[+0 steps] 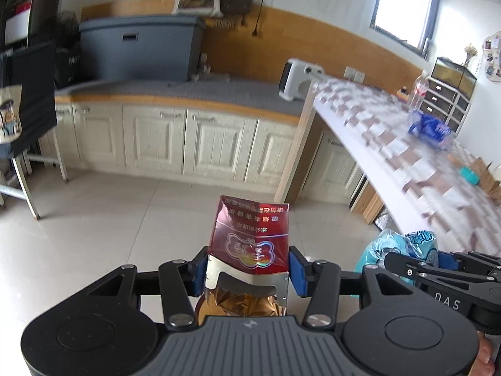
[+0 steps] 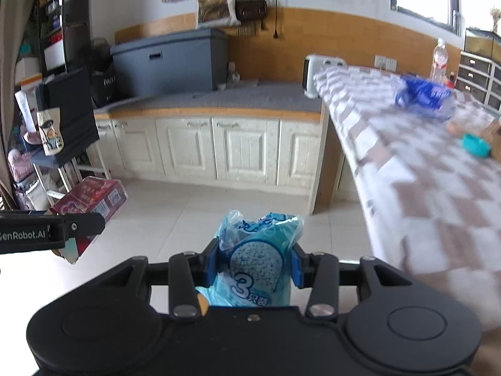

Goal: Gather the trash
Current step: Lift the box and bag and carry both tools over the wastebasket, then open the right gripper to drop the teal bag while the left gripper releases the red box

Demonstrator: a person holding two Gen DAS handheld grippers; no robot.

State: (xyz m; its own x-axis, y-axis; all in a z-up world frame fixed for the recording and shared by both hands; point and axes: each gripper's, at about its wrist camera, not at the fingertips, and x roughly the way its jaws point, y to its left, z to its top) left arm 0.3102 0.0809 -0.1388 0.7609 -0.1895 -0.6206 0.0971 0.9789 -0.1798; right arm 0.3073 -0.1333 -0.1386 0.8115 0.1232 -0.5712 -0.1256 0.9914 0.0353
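Note:
My left gripper (image 1: pixel 249 271) is shut on a red cigarette pack (image 1: pixel 250 238) with gold foil at its open end, held in the air above the tiled floor. The pack also shows in the right wrist view (image 2: pixel 94 200) at the left. My right gripper (image 2: pixel 253 264) is shut on a light blue plastic wrapper (image 2: pixel 258 260) printed with a "3". The wrapper also shows in the left wrist view (image 1: pixel 397 247), to the right of my left gripper. Both grippers are beside the table, off its left edge.
A table with a checkered cloth (image 2: pixel 422 169) runs along the right, carrying a blue crumpled bag (image 2: pixel 422 94), a clear bottle (image 2: pixel 438 59) and a teal item (image 2: pixel 476 145). White cabinets (image 2: pixel 219 150) with a grey bin (image 2: pixel 172 62) stand ahead. A rack (image 2: pixel 47 125) is at the left.

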